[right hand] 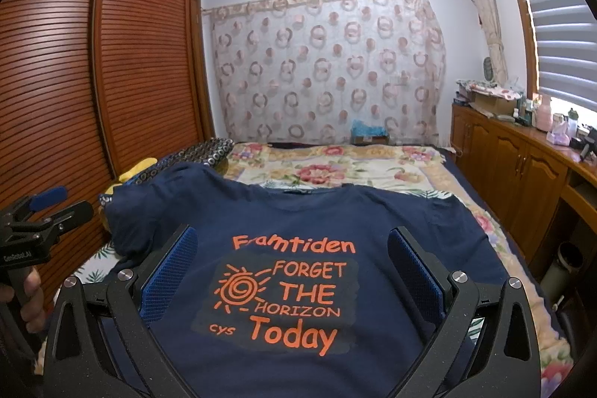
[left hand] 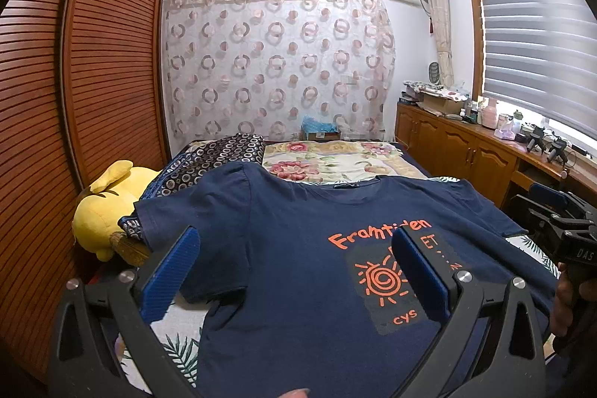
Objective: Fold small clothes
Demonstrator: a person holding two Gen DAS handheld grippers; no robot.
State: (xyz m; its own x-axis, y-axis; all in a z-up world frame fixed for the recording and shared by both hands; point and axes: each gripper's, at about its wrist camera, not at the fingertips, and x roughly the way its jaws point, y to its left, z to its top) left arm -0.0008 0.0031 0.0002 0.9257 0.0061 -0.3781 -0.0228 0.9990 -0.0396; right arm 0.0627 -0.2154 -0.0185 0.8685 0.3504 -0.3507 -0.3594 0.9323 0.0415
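My left gripper (left hand: 294, 248) hangs over the bed (left hand: 328, 159) with its 2 blue-padded fingers (left hand: 175, 271) spread as wide as they go, nothing between them but air. Below and ahead of them the navy T-shirt (left hand: 298, 211) lies spread flat, front up, collar toward the far end of the bed. From this side my left finger sits over the shirt's left sleeve and the leaf-print sheet (left hand: 179, 345) beside it, while my right finger crosses the orange sun print (left hand: 380, 278) on the chest.

My right gripper (right hand: 293, 250) is just as wide apart and grips nothing. Its 2 fingers (right hand: 171, 278) frame the orange lettering (right hand: 294, 290), which reads whole between them, so this one is centred on the chest. The shirt's far sleeve lies up against a patterned dark cushion (right hand: 201, 152) and a yellow plush toy (left hand: 100, 211) near the slatted wardrobe (left hand: 74, 62).

Whether either pair of fingertips touches the cloth I cannot tell; they look to be just above it.
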